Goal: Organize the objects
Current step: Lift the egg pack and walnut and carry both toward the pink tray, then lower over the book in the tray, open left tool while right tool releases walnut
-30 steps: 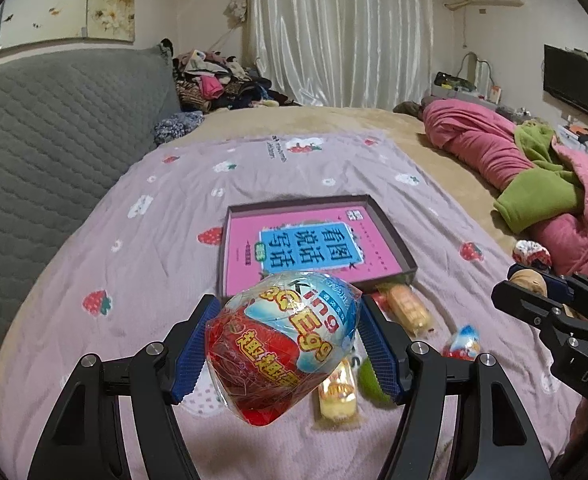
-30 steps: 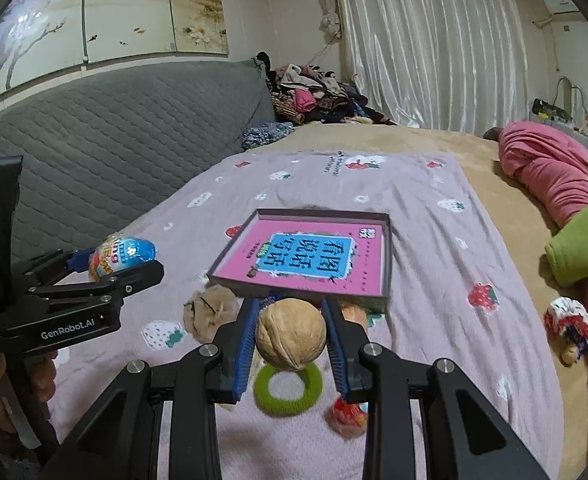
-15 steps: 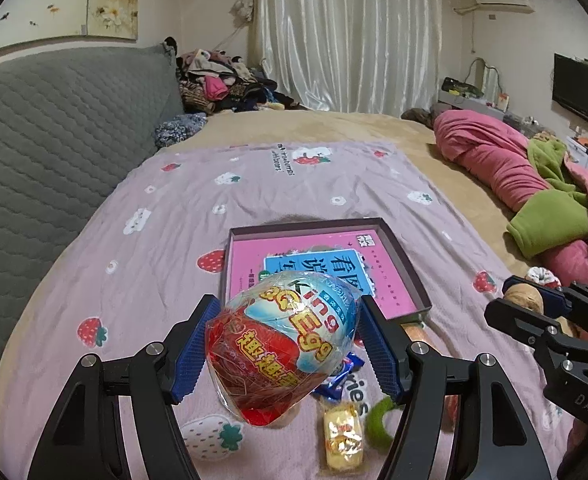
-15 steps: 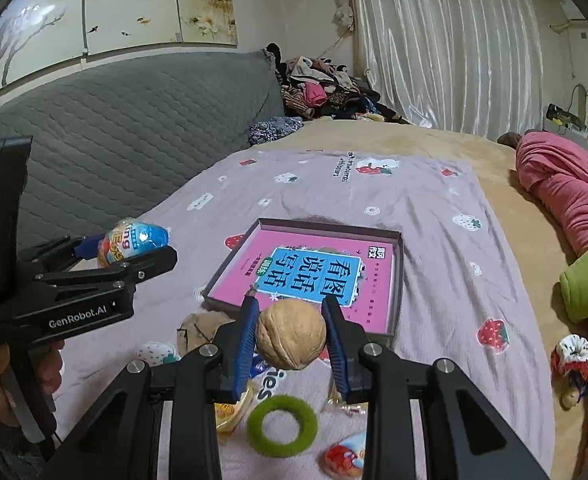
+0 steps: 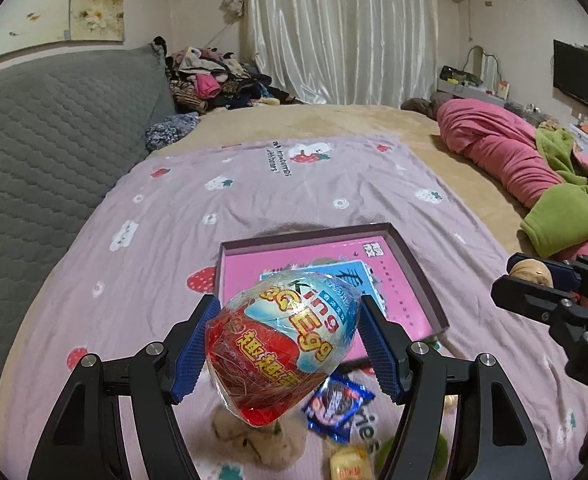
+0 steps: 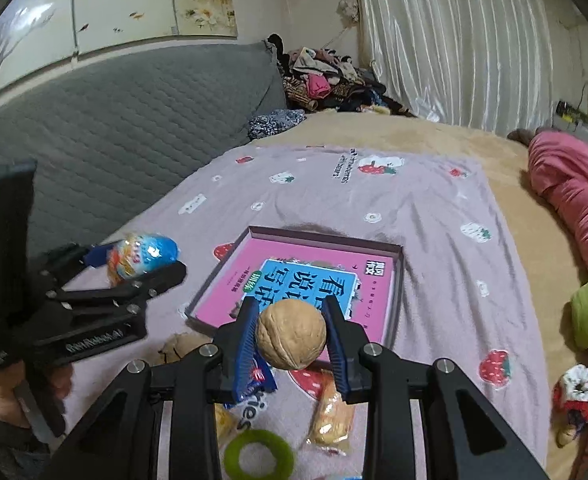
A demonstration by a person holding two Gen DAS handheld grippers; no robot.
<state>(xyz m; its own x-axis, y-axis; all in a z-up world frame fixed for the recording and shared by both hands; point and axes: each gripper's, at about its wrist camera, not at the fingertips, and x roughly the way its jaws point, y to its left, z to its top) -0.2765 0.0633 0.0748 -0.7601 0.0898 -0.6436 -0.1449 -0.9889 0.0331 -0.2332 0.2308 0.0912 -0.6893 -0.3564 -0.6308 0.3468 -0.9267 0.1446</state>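
Both grippers have carried forward over the bed [image 5: 334,184] since a second ago, and the pink box [image 6: 378,280] now lies closer beneath them. The left gripper [image 5: 285,344] clamps a wrapped toy egg [image 5: 281,344]; the right gripper [image 6: 291,338] pinches a walnut [image 6: 291,338] above the box's near edge.

left claw [image 5: 283,354]: clamped, tilted down | right claw [image 6: 291,340]: clamped, tilted down

White curtains [image 5: 346,32] hang behind a bed [image 5: 334,124] with grey headboard [image 5: 53,140].
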